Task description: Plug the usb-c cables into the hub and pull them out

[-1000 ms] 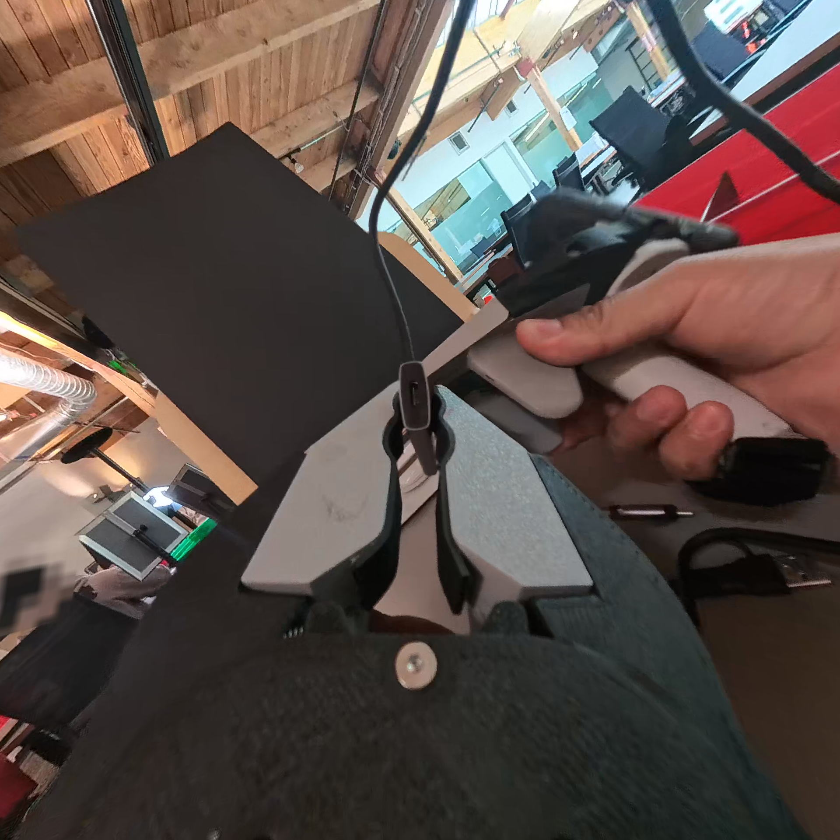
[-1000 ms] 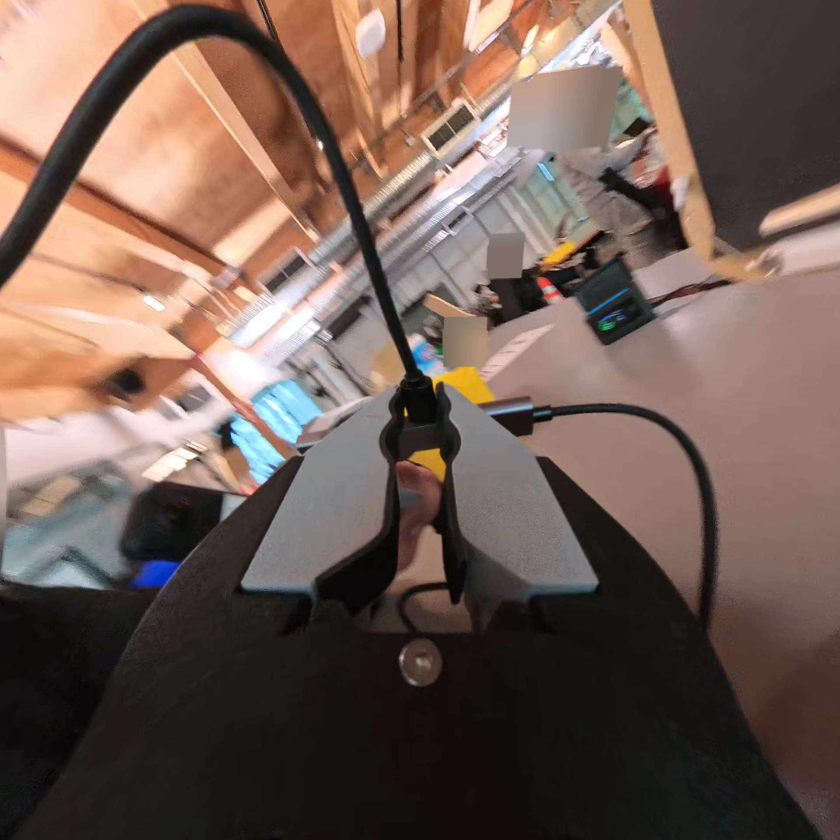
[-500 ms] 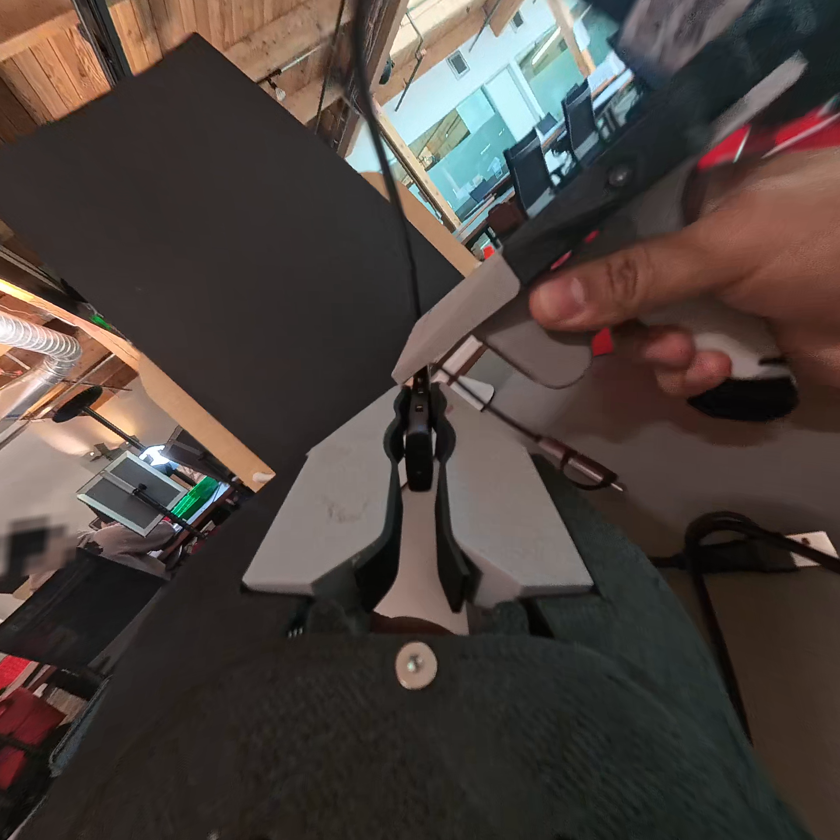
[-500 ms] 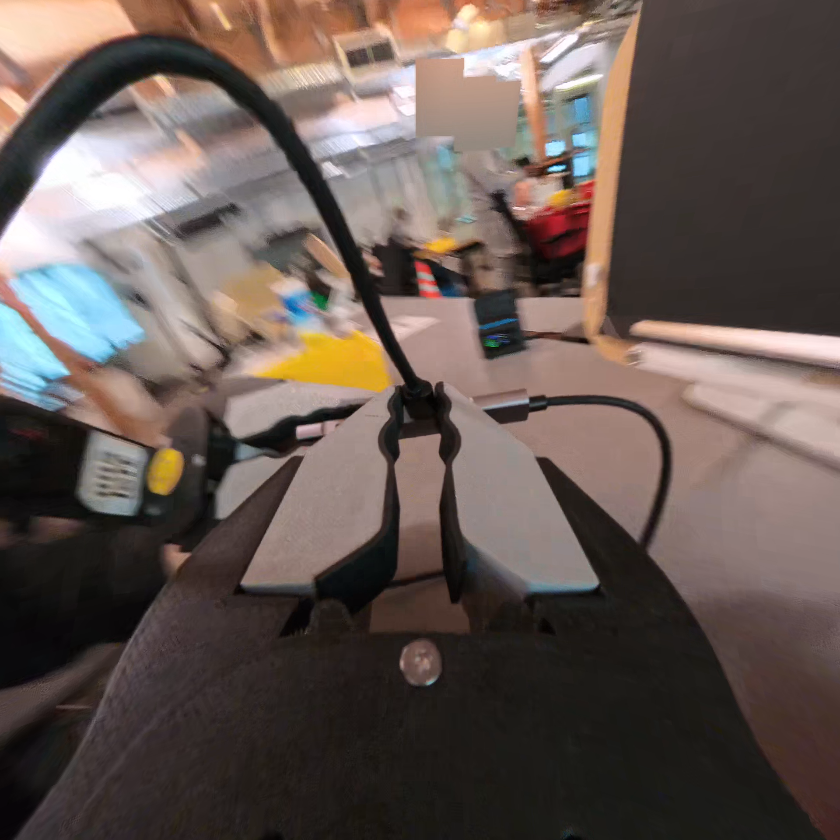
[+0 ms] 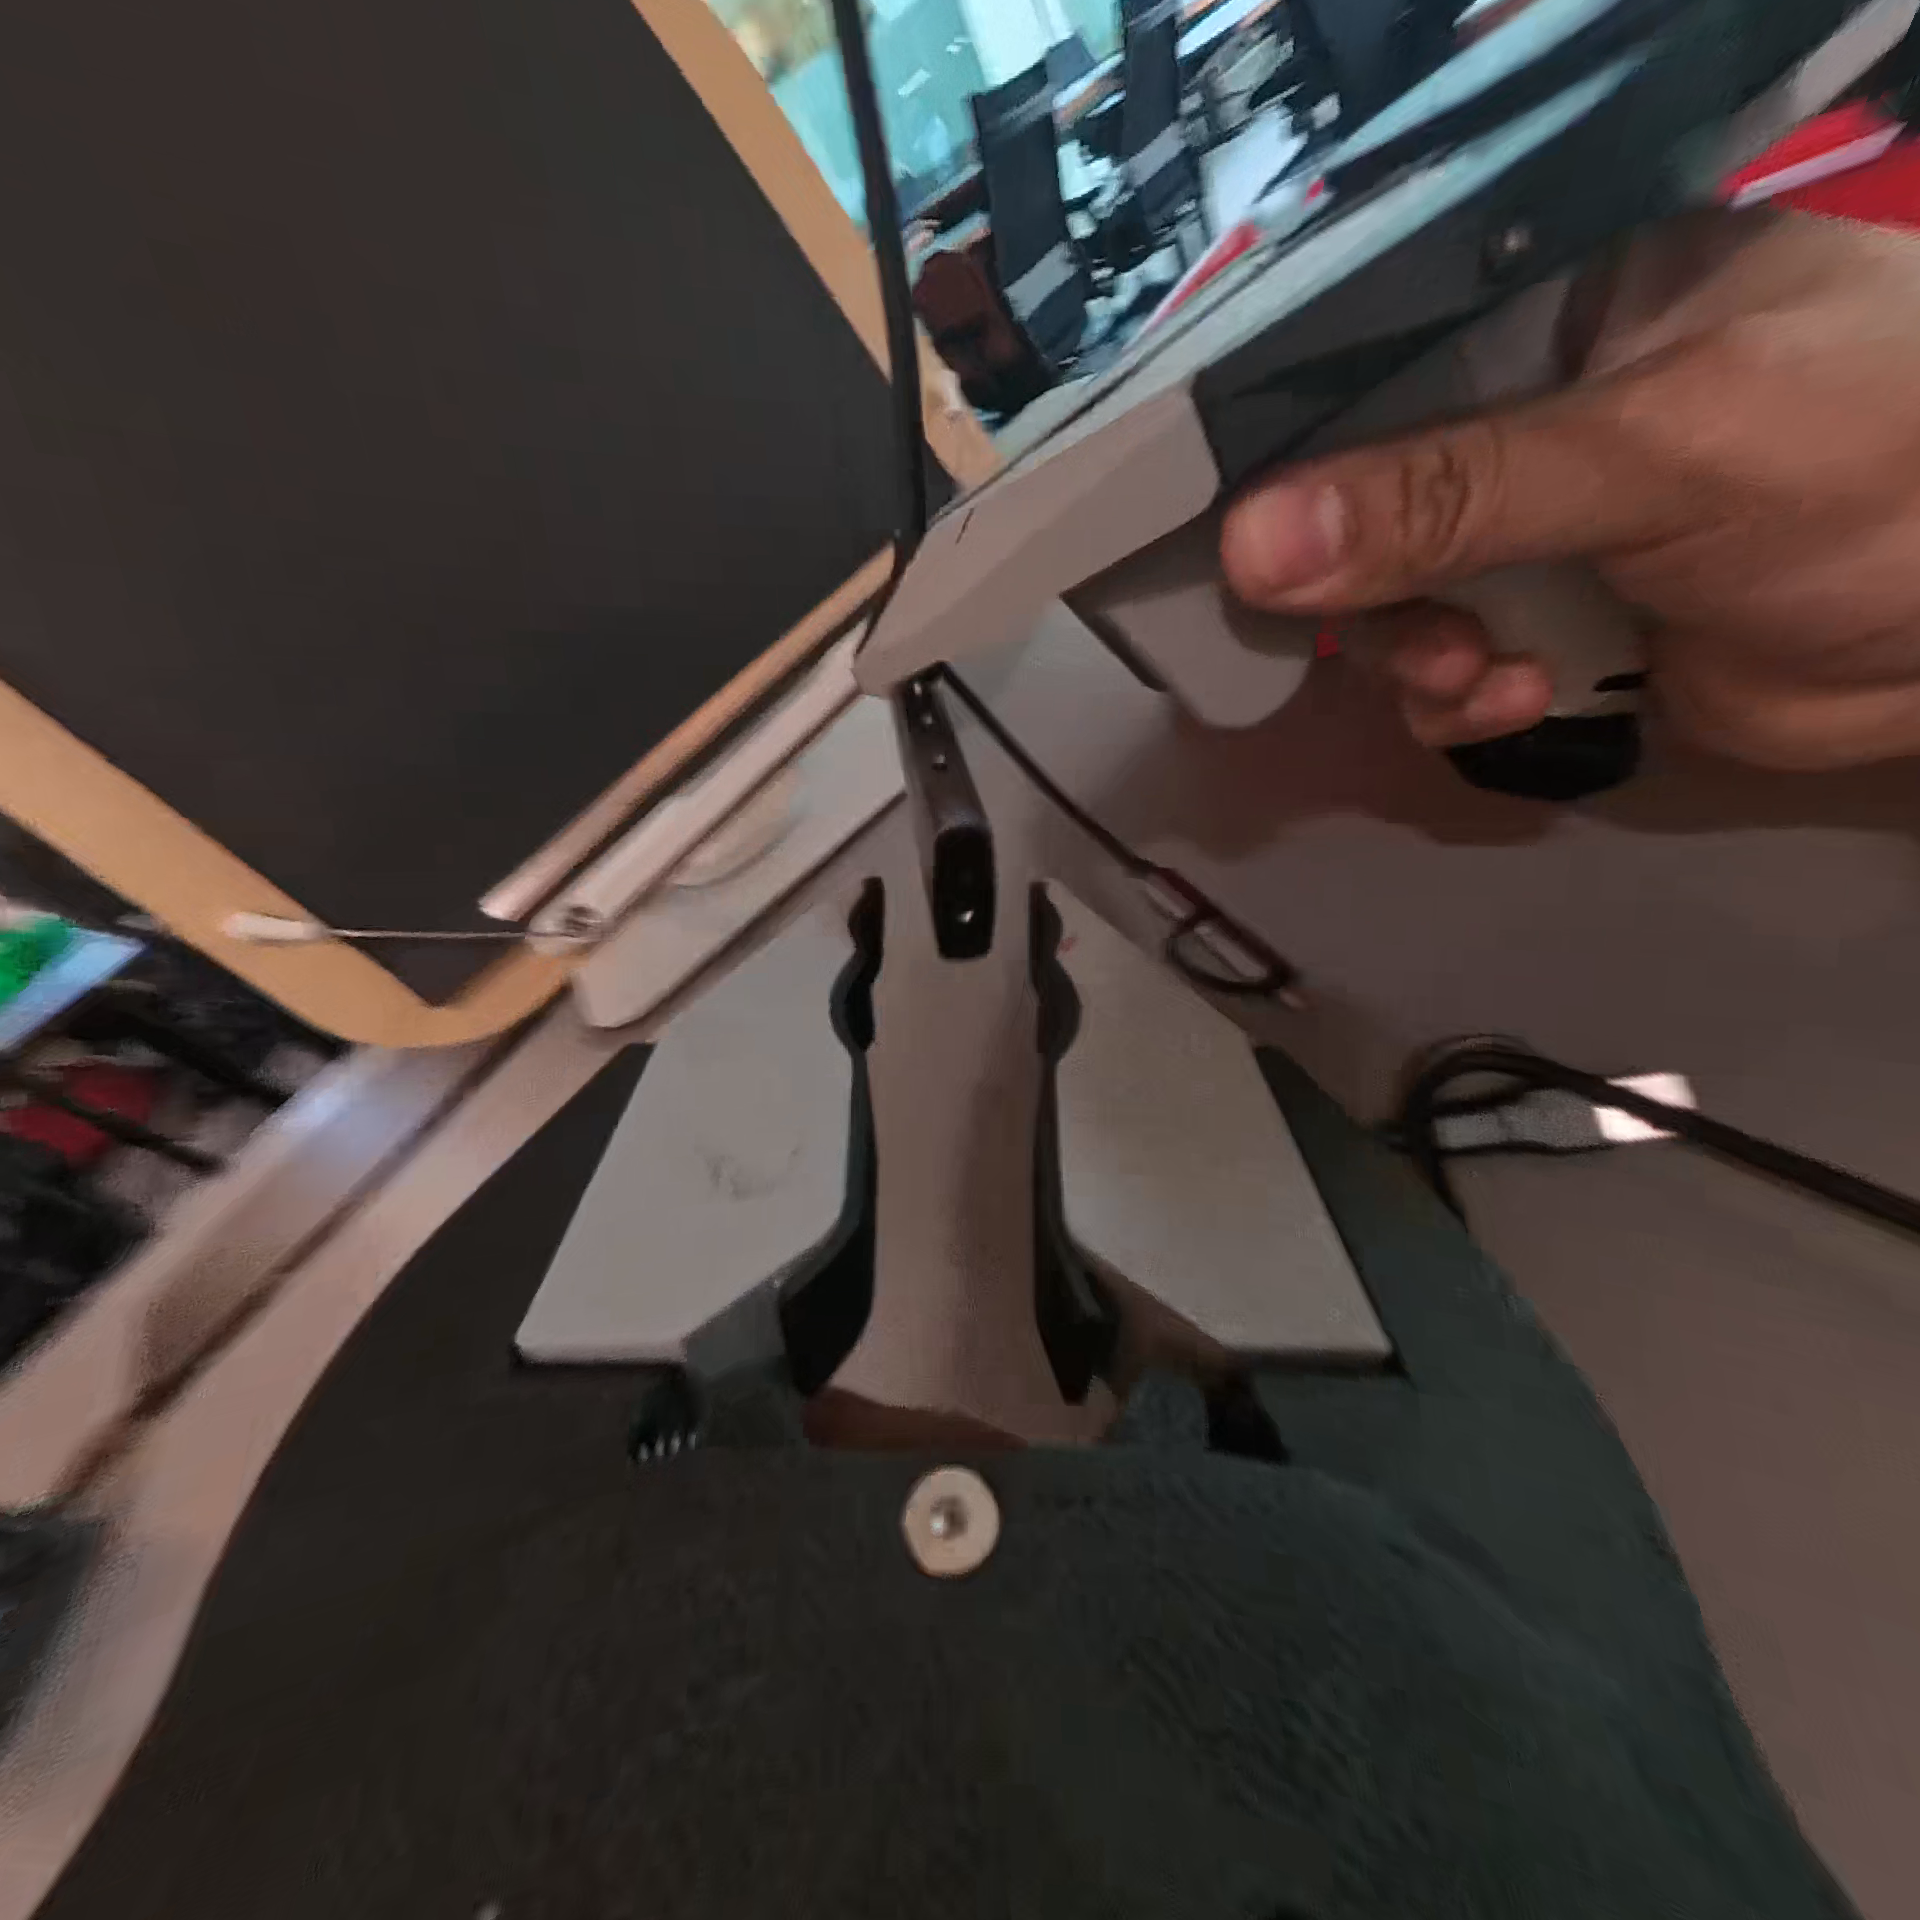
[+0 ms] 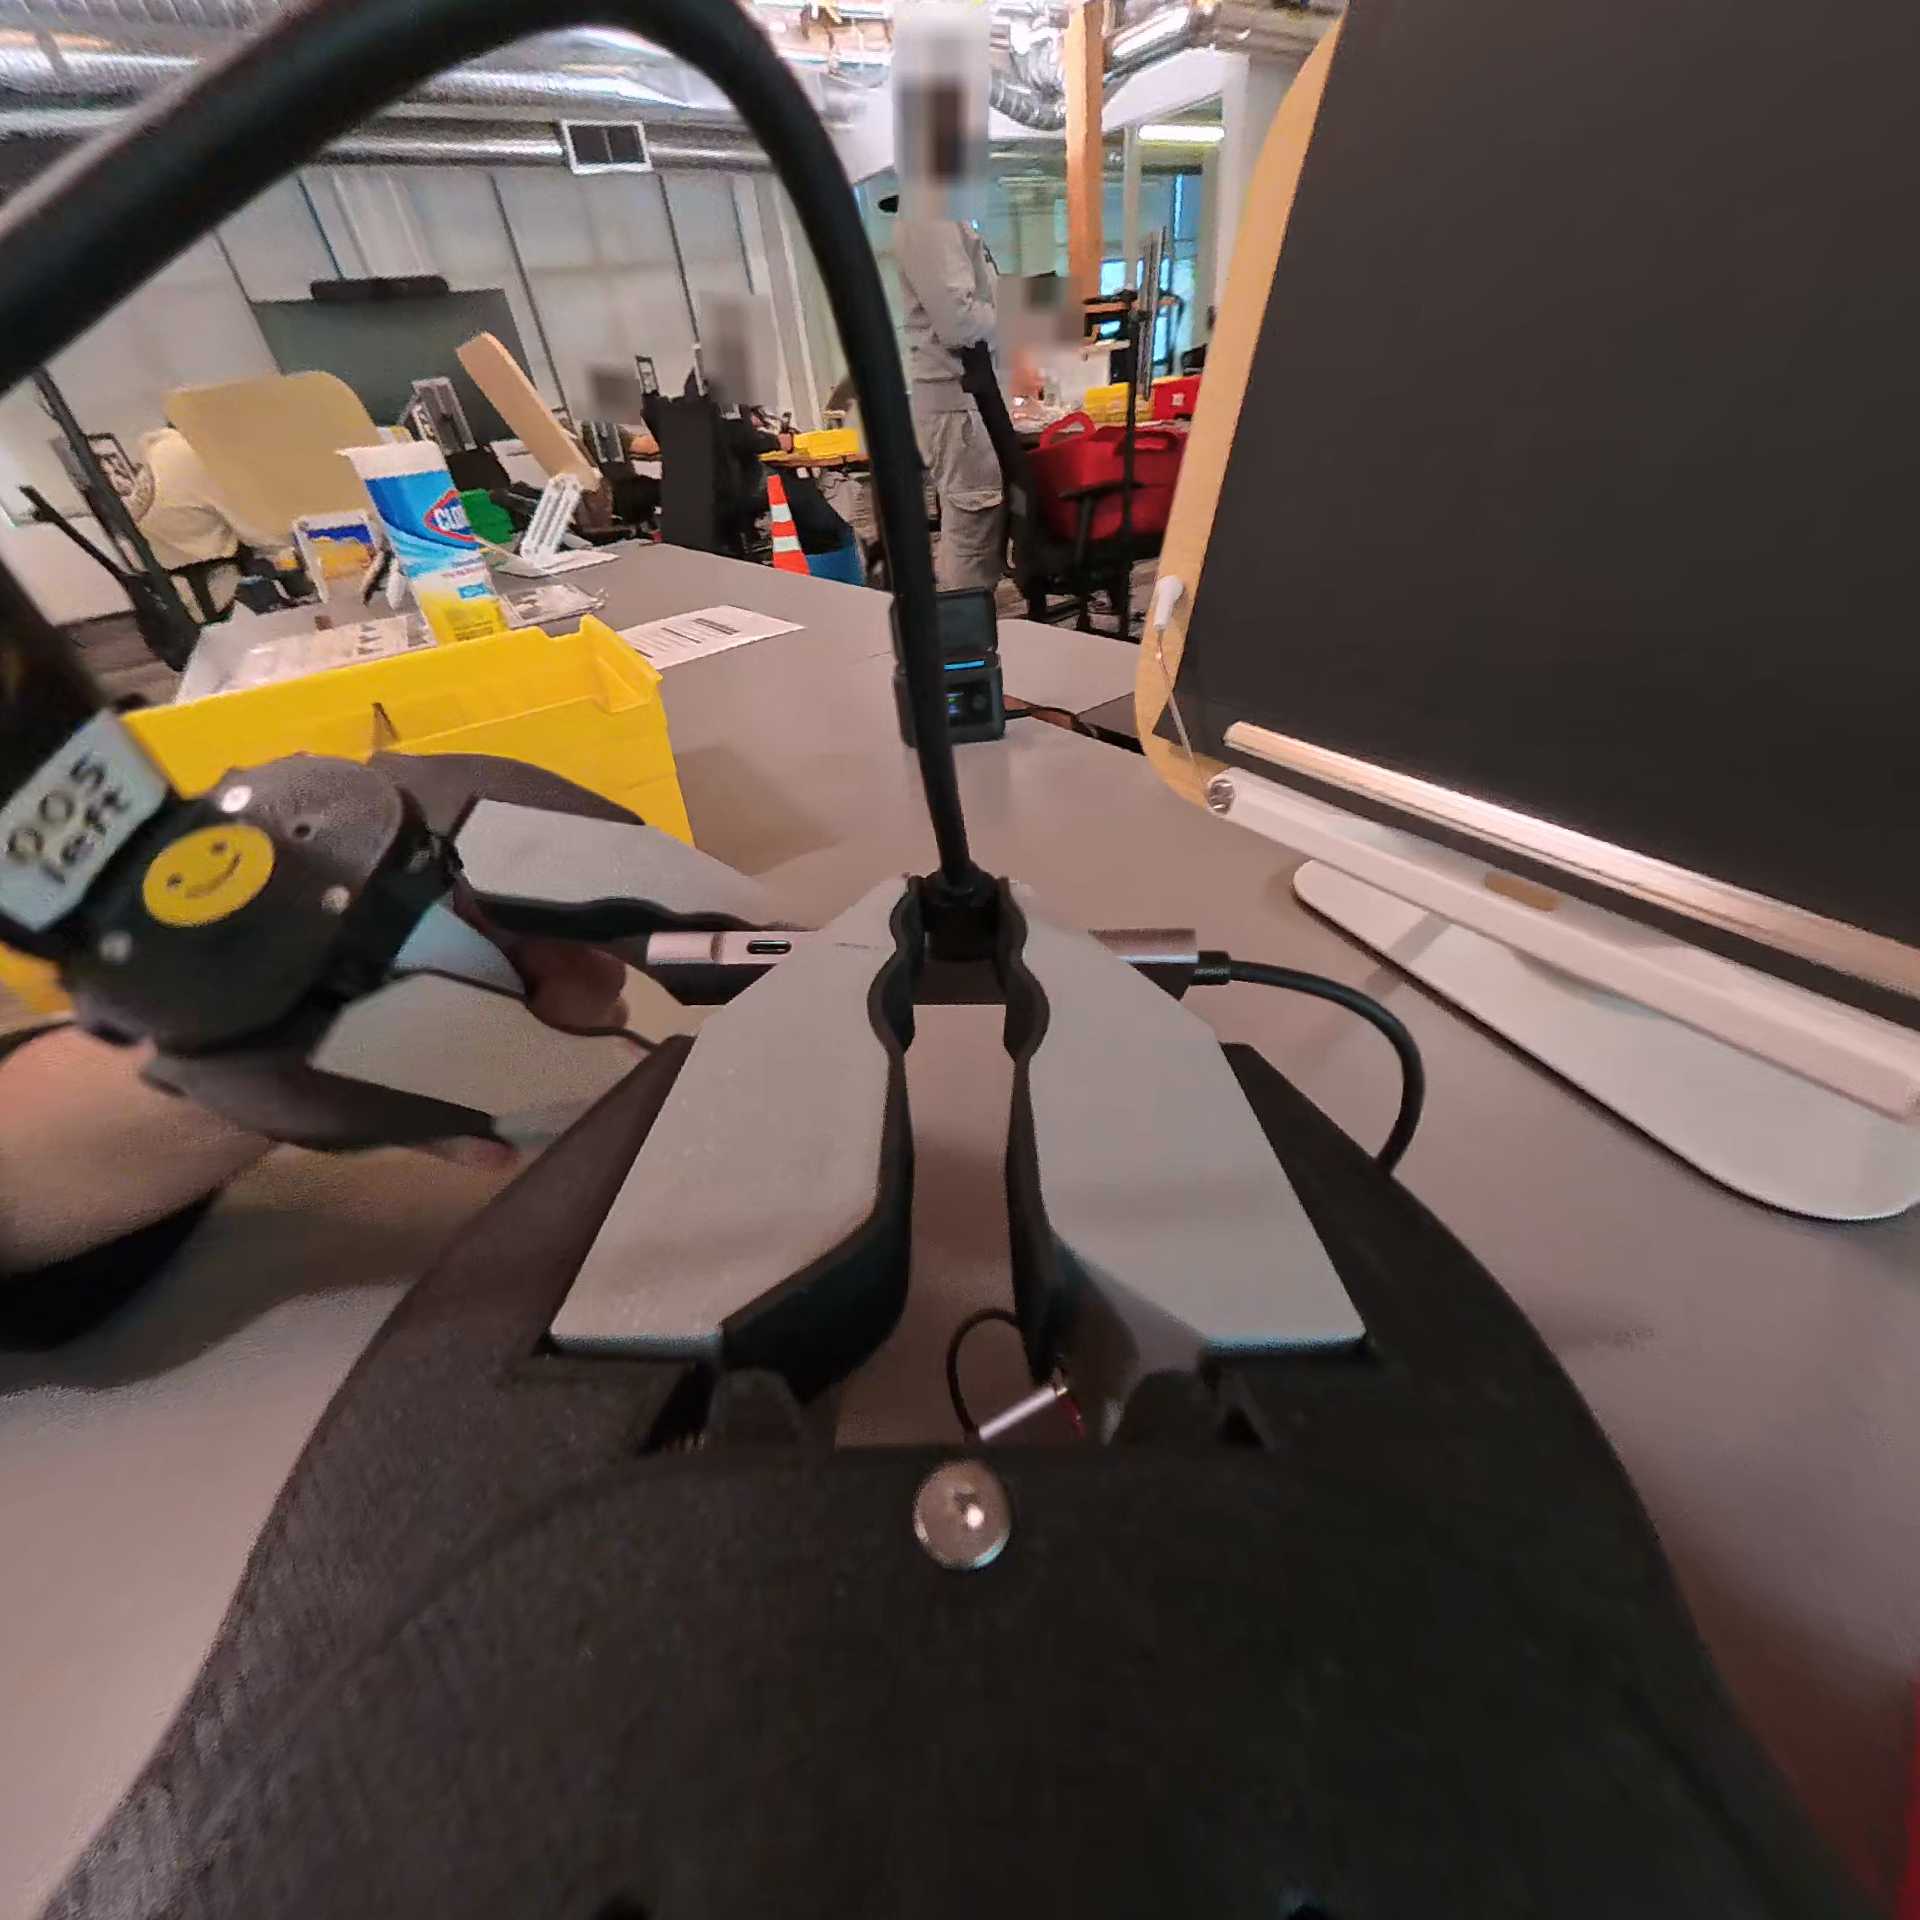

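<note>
On the near side of the grey table point(image 6: 1558, 1351), we are seeing the left gripper point(image 5: 954, 906) standing with its two fingers spread wide, touching nothing. The slim dark-grey metal usb-c hub point(image 5: 956, 831) is hanging end-on in the gap just beyond those fingertips, clear of both.

Just past it, the right gripper point(image 6: 958, 916) is pinching its fingers narrowly on the black plug point(image 6: 956, 935) of the thick black usb-c cable point(image 6: 894, 468), which is arching up and back over the view. The plug is sitting in the hub's long side, so the hub is lying crosswise behind the fingertips. A hand point(image 5: 1662, 540) is gripping that gripper's handle.

Farther left, a yellow plastic bin point(image 6: 468, 696) is resting on the table. Farther right, a black panel with a tan edge point(image 6: 1558, 416) is standing on a white base point(image 6: 1558, 1018).
</note>
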Demonstrator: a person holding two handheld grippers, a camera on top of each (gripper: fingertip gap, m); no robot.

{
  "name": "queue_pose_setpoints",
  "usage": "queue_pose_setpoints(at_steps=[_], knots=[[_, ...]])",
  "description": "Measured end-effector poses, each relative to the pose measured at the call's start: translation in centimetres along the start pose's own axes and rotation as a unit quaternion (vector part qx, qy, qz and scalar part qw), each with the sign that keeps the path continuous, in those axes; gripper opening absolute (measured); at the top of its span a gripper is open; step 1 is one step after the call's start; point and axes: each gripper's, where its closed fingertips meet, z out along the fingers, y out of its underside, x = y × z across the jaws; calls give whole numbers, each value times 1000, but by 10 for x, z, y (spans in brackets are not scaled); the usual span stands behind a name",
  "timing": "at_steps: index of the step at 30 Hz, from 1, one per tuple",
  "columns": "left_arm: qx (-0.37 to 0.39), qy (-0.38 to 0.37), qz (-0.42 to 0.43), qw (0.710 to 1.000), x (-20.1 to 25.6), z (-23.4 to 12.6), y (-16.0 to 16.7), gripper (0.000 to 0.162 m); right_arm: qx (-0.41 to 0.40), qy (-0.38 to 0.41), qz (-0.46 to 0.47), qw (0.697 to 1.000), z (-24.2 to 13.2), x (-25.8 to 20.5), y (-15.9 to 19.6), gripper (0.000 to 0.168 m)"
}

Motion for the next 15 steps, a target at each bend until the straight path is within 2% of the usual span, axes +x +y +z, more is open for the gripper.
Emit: queue_pose_setpoints(at_steps=[2,4,6,8,11,13,15], knots=[[5,85,-96,992,9,-4,-2,35,5,3,-32,999,-3,2,-3,9],[12,158,-208,965,10,-12,-6,42,2,6,-71,997,-4,1,-5,10],[31,198,-296,934,3,-18,-11,45,7,-3,-105,994,-4,-6,-8,9],[21,231,-326,916,6,-20,-7,50,4,-7,-130,991,-4,-12,-8,9],[2,269,-314,911,24,-21,-4,56,-20,2,-194,981,0,-17,-1,9],[6,309,-323,894,36,-26,-11,58,-25,-18,-238,971,1,-30,2,9],[11,314,-330,890,39,-26,-14,57,-18,-47,-263,963,3,-47,4,9]])
